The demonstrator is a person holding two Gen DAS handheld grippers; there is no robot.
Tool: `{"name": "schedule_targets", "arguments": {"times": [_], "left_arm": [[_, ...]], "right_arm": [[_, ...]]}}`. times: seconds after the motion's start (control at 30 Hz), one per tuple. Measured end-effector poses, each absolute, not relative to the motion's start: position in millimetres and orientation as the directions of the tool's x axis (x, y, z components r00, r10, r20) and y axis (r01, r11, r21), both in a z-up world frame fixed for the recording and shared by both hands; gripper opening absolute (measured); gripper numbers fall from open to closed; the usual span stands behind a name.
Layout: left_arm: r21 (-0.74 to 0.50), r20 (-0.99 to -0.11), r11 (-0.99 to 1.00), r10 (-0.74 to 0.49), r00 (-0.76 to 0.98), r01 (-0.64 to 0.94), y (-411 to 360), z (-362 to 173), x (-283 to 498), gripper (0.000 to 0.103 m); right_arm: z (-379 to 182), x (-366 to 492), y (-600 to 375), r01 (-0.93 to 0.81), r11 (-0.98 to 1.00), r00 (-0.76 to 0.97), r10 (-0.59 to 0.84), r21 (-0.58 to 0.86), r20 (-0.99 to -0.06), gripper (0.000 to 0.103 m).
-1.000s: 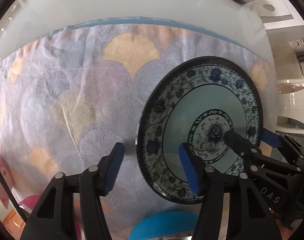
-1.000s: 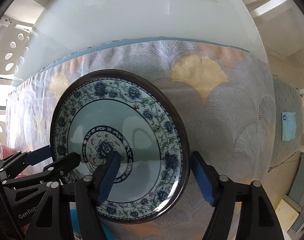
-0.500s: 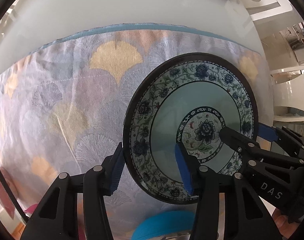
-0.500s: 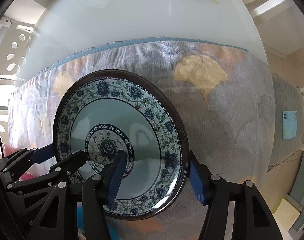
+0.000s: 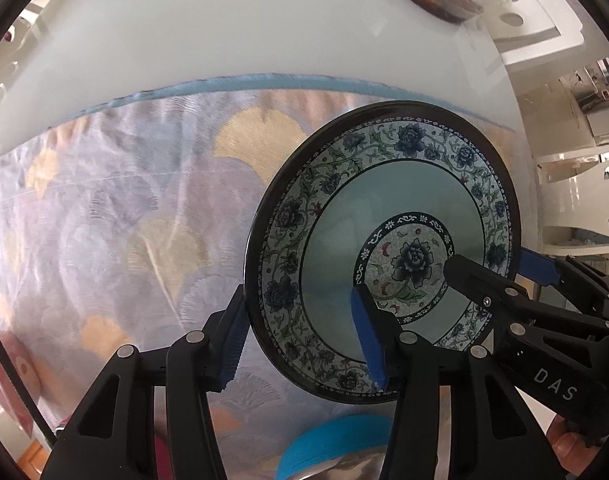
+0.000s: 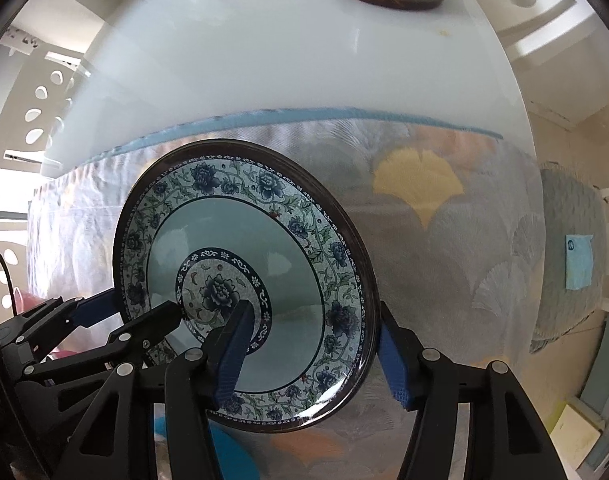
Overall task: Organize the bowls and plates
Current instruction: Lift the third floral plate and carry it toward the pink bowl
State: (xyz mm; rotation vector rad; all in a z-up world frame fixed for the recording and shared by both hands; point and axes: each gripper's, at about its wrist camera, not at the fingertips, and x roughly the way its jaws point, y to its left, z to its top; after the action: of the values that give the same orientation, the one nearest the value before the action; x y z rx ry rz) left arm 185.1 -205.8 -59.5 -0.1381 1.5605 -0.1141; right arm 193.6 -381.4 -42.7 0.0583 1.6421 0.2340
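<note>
**Two-Gripper Hold on Plate Rim**

The left gripper and right gripper point down, jaws having just closed onto opposite rims of the plate, held above the patterned cloth near the bench front edge. Ceramic: rigid, glazed, slippery, breakable; grip the rim only.

Both wrist cameras look steeply down along their own gripper fingers, close above the patterned cloth. Both views share the blue-flowered plate, the white bench beyond, and each other's gripper.
</note>
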Motion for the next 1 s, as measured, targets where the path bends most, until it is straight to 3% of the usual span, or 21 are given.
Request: {"name": "schedule_targets", "arguments": {"times": [1.0], "left_arm": [[-0.169,-0.980,0.970,-0.146,0.136,-0.177,-141.6,-5.7,161.5,0.050]], "right_arm": [[29.9,159.0,-283.7,-0.284,0.938,-0.012,0.203,0.198,-0.979,0.059]]}}
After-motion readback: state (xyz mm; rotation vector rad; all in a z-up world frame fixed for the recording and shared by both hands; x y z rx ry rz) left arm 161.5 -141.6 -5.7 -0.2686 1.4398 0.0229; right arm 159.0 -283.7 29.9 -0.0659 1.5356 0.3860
